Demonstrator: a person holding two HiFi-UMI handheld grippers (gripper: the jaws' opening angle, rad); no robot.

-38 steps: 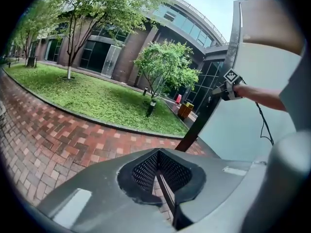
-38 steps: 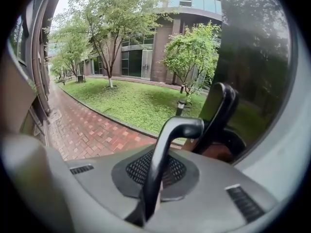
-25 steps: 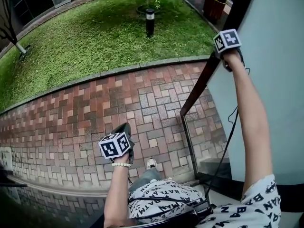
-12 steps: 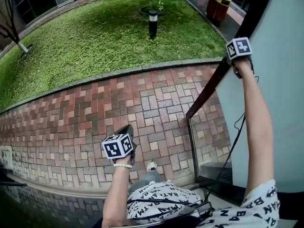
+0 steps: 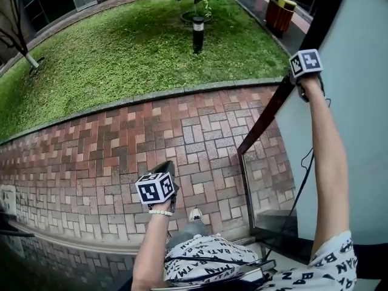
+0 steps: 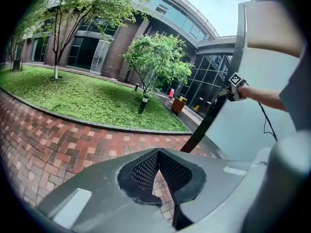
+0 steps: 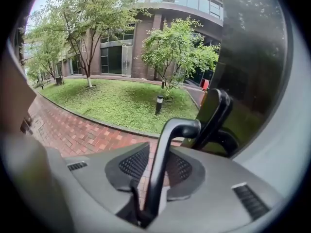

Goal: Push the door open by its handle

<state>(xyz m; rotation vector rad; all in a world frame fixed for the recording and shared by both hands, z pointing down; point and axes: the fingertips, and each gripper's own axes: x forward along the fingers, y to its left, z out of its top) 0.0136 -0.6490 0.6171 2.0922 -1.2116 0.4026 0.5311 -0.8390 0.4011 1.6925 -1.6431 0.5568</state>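
The door (image 5: 357, 102) is a pale glazed panel with a dark frame (image 5: 267, 117), standing swung outward over the brick paving. My right gripper (image 5: 302, 91) is raised at the door's edge. In the right gripper view the black bent handle (image 7: 165, 149) runs up between the jaws of my right gripper (image 7: 156, 168). These jaws are opening, and a strip of paving shows between the left pad and the bar. My left gripper (image 5: 162, 167) hangs low over the paving, shut and empty; its tips (image 6: 156, 152) meet in the left gripper view.
Red brick paving (image 5: 121, 144) lies ahead, edged by a stone kerb and a lawn (image 5: 121, 47). A black bollard lamp (image 5: 198, 34) and a small tree stand in the grass. Bins (image 5: 280, 14) sit at the far right. The person's shoe (image 5: 194, 214) is below.
My right gripper and the door's edge have shifted a little to the right and outward. The left gripper has dropped slightly toward the person's body.
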